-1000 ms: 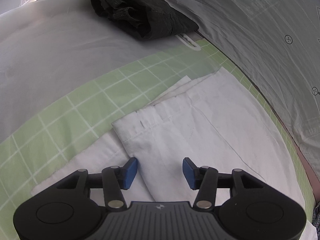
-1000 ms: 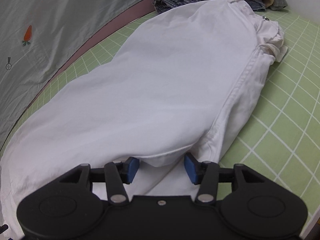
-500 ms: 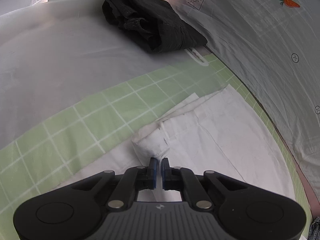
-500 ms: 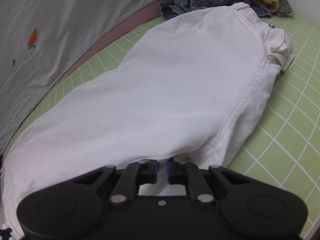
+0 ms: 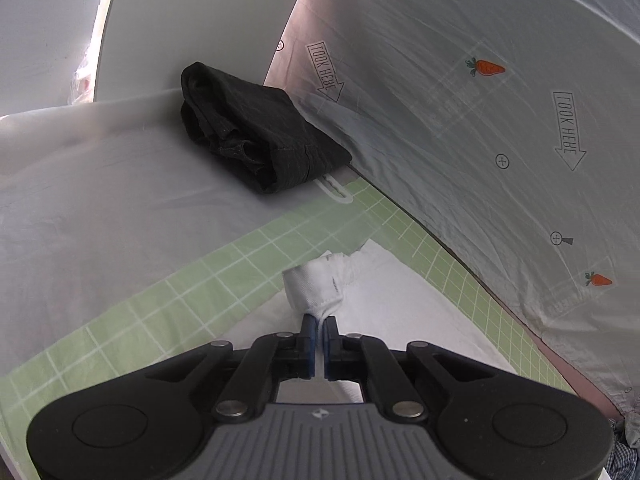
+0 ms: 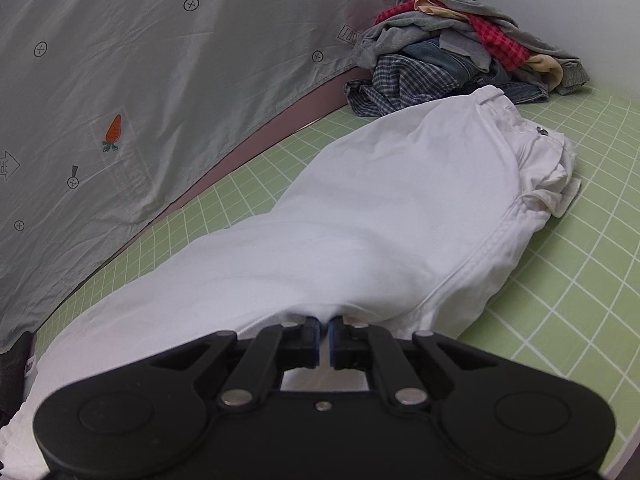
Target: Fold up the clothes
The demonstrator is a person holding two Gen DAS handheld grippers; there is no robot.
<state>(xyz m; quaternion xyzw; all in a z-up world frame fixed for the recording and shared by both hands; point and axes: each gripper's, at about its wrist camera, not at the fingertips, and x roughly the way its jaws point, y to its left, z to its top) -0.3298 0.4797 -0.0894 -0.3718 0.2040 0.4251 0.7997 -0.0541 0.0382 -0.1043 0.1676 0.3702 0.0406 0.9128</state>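
Note:
White trousers [image 6: 380, 208] lie lengthwise on a green checked sheet [image 6: 580, 300], waistband with a metal button [image 6: 542, 131] at the far end. My right gripper [image 6: 324, 326] is shut on the trousers' near side edge. In the left wrist view my left gripper [image 5: 319, 326] is shut on the trouser leg's hem [image 5: 316, 284] and holds it bunched and lifted above the sheet [image 5: 192, 296].
A folded black garment [image 5: 256, 132] rests on a white cloth [image 5: 100, 200] at the back left. A pile of mixed clothes [image 6: 460, 60] lies beyond the waistband. A grey carrot-print sheet [image 5: 480, 120] hangs along the far side.
Both grippers went from open to shut on the white trousers. The left one has since lifted the hem up off the sheet; the right has raised its edge a little.

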